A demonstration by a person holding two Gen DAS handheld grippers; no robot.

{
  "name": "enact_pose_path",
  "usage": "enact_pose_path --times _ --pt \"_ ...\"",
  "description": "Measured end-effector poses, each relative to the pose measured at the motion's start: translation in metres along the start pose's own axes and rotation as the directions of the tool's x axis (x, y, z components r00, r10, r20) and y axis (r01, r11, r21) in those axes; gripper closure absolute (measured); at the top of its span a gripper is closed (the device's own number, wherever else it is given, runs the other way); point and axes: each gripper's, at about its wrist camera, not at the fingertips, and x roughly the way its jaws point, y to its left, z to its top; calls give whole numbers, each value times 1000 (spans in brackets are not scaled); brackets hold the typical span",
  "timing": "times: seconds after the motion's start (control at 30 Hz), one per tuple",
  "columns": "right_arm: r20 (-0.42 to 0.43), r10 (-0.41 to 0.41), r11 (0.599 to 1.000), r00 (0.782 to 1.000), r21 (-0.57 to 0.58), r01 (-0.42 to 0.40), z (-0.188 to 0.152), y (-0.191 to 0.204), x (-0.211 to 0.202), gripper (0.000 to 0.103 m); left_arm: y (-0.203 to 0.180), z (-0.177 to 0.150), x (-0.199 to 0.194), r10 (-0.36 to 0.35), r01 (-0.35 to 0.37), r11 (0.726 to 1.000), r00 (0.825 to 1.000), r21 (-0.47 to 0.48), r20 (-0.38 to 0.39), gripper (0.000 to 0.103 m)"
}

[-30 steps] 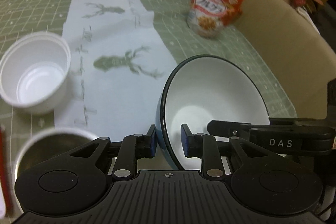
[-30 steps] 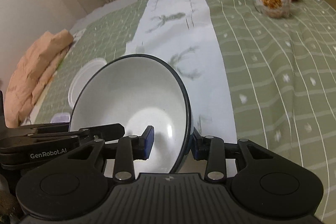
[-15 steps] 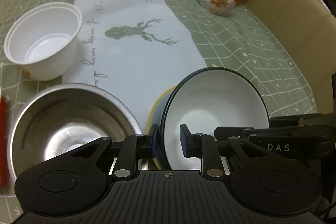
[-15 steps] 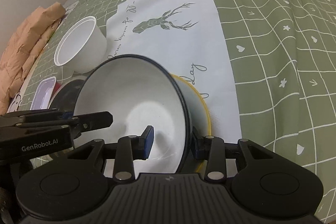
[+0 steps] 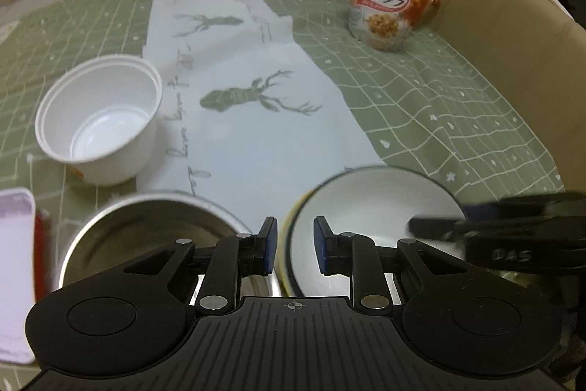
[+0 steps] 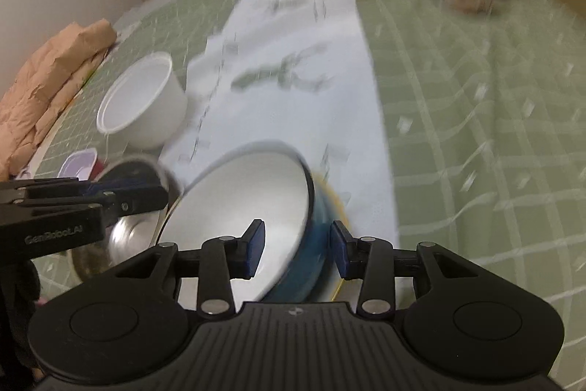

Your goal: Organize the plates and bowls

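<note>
Nesting the blue bowl [image 6: 256, 207] into the yellow-rimmed bowl [image 6: 338, 204] beneath it, judged to be the step in hand. The blue bowl, white inside with a dark rim, sits tilted in the yellow-rimmed bowl, just right of the steel bowl [image 5: 146, 233] and nearer than the white plastic tub [image 5: 99, 120]. The left gripper [image 5: 293, 244] has its jaws parted astride the blue bowl's left rim; the right gripper [image 6: 296, 244] has its jaws parted astride the right wall, and neither pad appears to press the bowl. With both grips released, the bowl should settle level; to do this well, draw each gripper straight back along its fingers so that no pad catches the rim and tips the bowl out. A tilt that remains could be corrected by a light push on the higher edge. The cereal bag [image 5: 388, 6] stands well beyond the bowls on the green checked cloth [image 5: 457, 98] covering the surface.
</note>
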Motion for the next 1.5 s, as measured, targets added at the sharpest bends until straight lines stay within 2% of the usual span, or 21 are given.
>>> enact_pose_path --times 0.07,0.13,0.3,0.4,0.53,0.67,0.77,0.87,1.0,1.17,1.33,1.43,1.5 --pt "71 -35 998 997 -41 38 0 4 -12 62 -1 3 6 12 -12 1000 1000 18 -12 78" --pt "92 -45 998 995 -49 50 -1 3 -16 56 -2 4 13 22 -21 999 999 35 -26 78" --pt "13 -21 1000 1000 18 21 -10 -16 1 55 -1 5 33 26 -22 999 997 48 -74 77" --pt "-47 40 995 998 90 -36 -17 -28 14 55 2 5 46 10 -6 999 995 38 -104 76" --pt "-109 153 974 982 185 -131 -29 -37 32 53 9 8 61 -43 41 999 989 -15 -138 74" --pt "-113 202 962 973 209 -175 -34 -37 40 53 10 9 67 -54 51 998 986 -22 -156 72" --pt "-136 271 945 953 225 -237 -39 -34 46 47 11 10 68 -64 58 998 983 -38 -172 72" --pt "-132 266 949 955 208 -236 -40 -30 45 48 10 10 67 -58 52 998 983 -38 -174 73" --pt "-130 261 950 957 213 -230 -35 -34 45 50 4 9 66 -63 56 998 981 -42 -185 63" --pt "-111 215 959 970 214 -188 -28 -47 42 50 -6 4 66 -83 79 997 974 -27 -210 63" --pt "-115 198 962 973 213 -170 -27 -50 45 50 -8 4 65 -85 80 996 977 -32 -195 64" --pt "-110 158 971 981 197 -134 -24 -47 43 50 -2 4 62 -114 104 993 977 -63 -181 69" --pt "-73 81 985 994 159 -68 -18 -44 36 50 4 4 55 -146 134 987 978 -88 -147 70"
